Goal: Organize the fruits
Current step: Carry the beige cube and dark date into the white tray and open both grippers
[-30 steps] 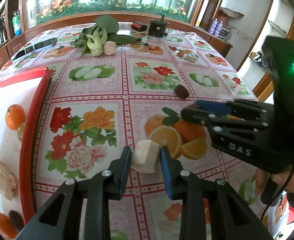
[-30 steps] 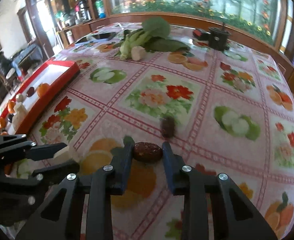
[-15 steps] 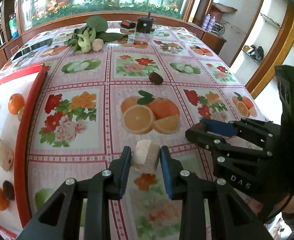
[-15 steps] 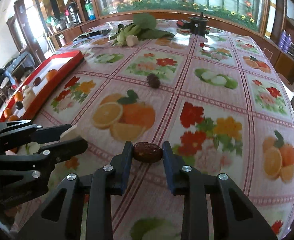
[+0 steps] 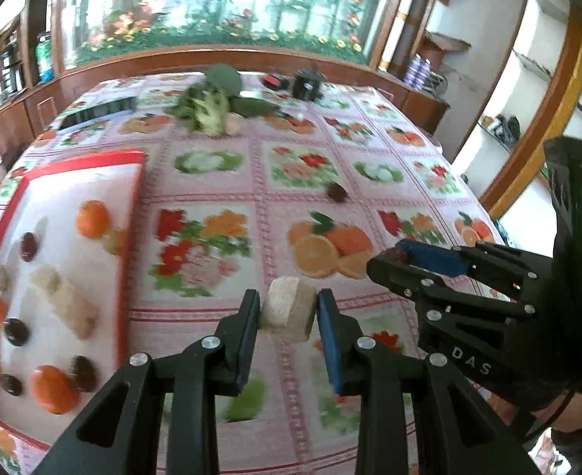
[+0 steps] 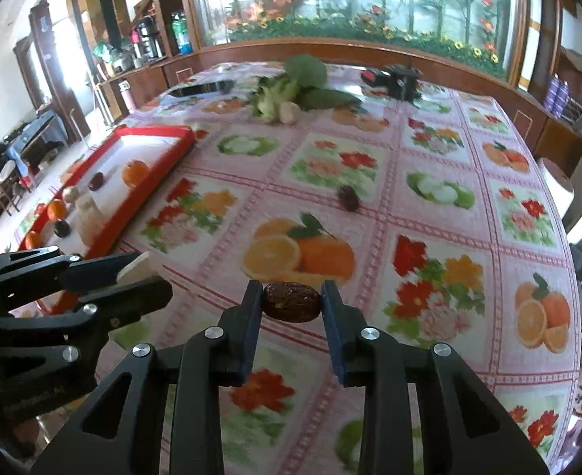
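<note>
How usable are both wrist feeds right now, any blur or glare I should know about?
Left wrist view: tray and tablecloth motion-smeared, pale chunk in the left gripper sharp, window blown out. Right wrist view: milder smear, date in the right gripper crisp; fisheye bends the table edges.

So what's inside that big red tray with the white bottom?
Inside the red-rimmed white tray lie small round orange fruits, dark brown wrinkled dates and pale beige chunks. The picture edge cuts off its near left corner, so anything there stays unseen.
</note>
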